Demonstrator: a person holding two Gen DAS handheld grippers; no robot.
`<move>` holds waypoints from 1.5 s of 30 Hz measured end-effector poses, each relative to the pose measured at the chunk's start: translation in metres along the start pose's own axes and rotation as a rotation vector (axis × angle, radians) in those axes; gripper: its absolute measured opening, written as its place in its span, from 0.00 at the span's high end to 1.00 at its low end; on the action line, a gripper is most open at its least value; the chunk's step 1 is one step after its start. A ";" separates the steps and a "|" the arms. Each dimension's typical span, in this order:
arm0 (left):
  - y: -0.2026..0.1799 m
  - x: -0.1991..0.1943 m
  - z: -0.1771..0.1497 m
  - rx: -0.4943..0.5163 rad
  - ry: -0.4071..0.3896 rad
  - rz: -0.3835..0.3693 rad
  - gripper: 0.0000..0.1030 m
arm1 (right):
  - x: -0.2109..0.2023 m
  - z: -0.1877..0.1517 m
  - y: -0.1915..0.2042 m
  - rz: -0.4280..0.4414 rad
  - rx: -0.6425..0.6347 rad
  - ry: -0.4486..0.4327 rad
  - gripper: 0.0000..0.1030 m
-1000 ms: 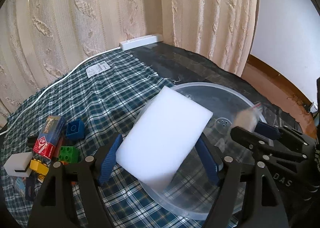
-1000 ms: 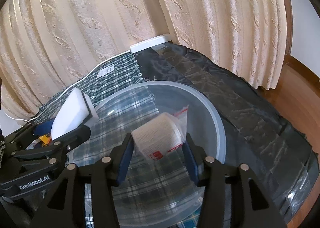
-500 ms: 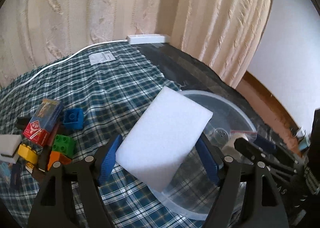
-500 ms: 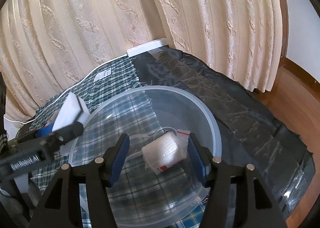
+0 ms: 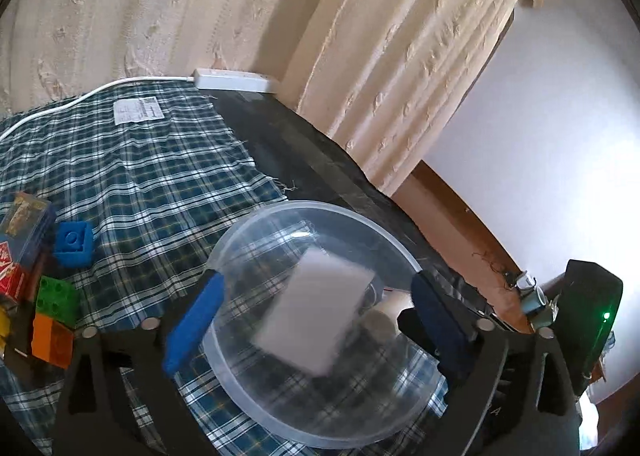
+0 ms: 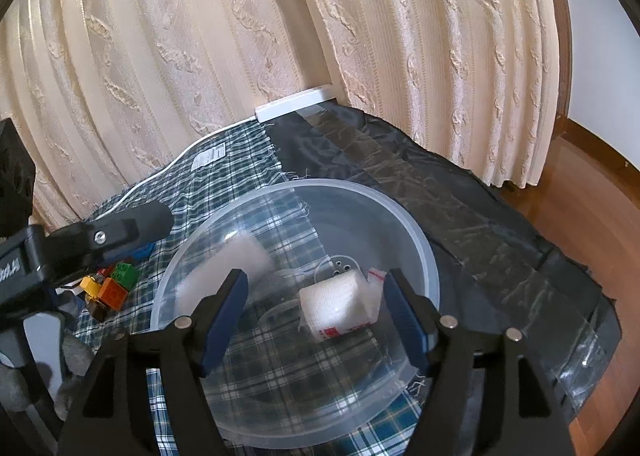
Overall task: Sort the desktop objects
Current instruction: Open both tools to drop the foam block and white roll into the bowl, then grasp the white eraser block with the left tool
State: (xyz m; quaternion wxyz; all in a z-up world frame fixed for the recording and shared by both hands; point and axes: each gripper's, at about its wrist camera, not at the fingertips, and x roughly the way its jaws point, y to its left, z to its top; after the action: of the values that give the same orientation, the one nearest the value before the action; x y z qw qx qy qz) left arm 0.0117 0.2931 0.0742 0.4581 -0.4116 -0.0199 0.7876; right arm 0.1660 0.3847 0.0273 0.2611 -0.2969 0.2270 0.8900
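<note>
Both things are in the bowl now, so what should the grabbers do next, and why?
Probably swing the left gripper, whose jaws have just opened off the white sponge, toward the toy bricks. They sit unsorted on the checked cloth beside the clear bowl.

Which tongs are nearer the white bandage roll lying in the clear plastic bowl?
Right. The right tongs straddle the white bandage roll in the clear plastic bowl, jaws just opened, pads clear of it. The left tongs hang over the bowl's other side, above the falling white sponge block.
</note>
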 end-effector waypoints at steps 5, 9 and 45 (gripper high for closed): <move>0.005 -0.007 -0.005 0.011 -0.005 0.066 0.05 | -0.001 -0.001 0.007 0.009 -0.011 0.005 0.28; 0.013 -0.013 -0.008 0.009 -0.016 0.196 0.05 | 0.000 -0.002 0.014 0.015 -0.022 0.007 0.28; 0.205 -0.143 -0.043 -0.341 -0.139 0.608 0.05 | 0.019 -0.026 0.133 0.195 -0.186 0.084 0.28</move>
State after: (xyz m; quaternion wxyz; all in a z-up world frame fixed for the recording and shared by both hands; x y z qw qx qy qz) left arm -0.0697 0.0541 0.0524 0.1250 -0.4148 -0.0589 0.8994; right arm 0.0836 0.2756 0.0293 0.1350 -0.3333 0.1820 0.9152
